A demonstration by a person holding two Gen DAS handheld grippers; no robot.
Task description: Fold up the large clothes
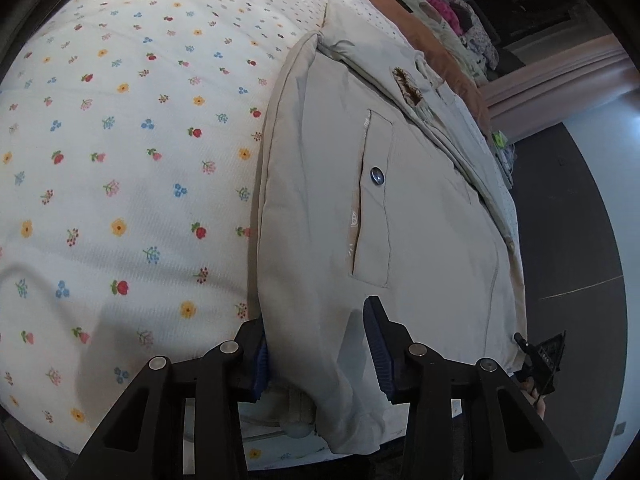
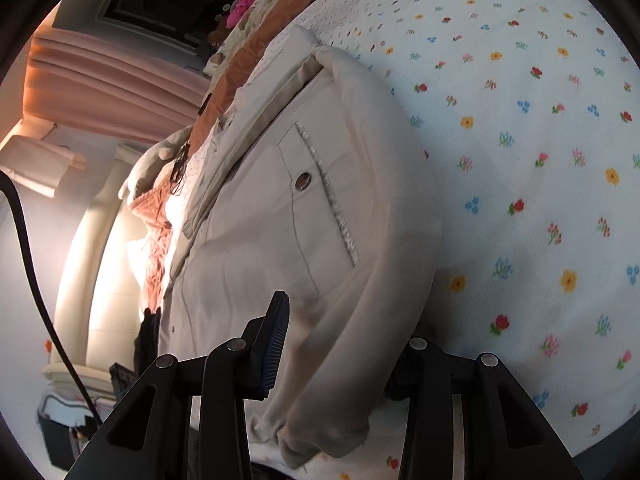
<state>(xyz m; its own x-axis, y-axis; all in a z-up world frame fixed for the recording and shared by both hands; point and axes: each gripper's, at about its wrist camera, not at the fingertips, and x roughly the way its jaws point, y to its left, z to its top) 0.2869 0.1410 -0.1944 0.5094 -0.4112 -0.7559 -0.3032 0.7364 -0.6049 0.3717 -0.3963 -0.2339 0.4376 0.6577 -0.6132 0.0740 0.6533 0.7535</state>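
Lying on one flowered bed [image 1: 120,120], one beige coat [image 1: 420,208] is clamped at its hem by two hand-held grippers, left hand-held gripper [image 1: 316,356] and right hand-held gripper [image 2: 340,360].

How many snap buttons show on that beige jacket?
2, one per pocket flap. One snap sits on the pocket in the left view; the other snap on the pocket in the right view. The jacket lies folded on the bed, so more may be hidden.

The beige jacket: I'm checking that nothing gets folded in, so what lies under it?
Around the beige jacket only the floral bedspread shows, so it lies on that. Whatever is directly beneath the jacket is covered and cannot be seen.
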